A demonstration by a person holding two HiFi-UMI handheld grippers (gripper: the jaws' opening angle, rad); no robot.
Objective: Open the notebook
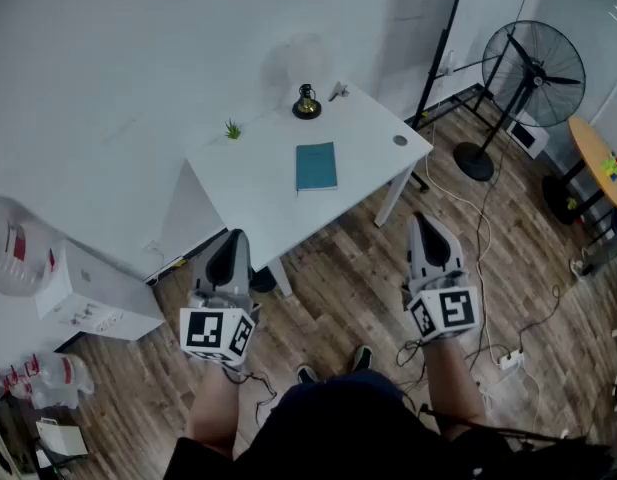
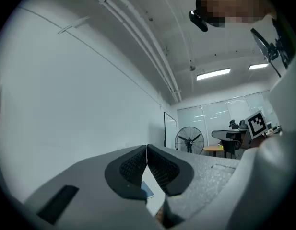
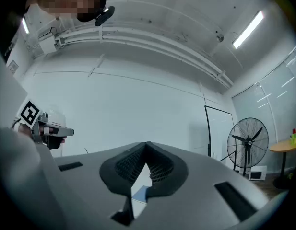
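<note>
the teal notebook [image 1: 316,165] lies closed, well ahead of both clenched, empty grippers, left [image 1: 228,258] and right [image 1: 432,248]; it looks light and thin, best lifted by a cover edge.

Mostly Hidden Notebook, Clipped Table

In both gripper views the notebook [image 2: 146,190] shows only as a blue sliver behind the jaws. The head view's right edge cuts the round wooden table [image 1: 598,158]. The dark object [image 1: 307,104] is too small to identify

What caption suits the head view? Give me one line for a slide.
Closed teal notebook on a white table; left gripper and right gripper, both shut and empty, held before it.
</note>
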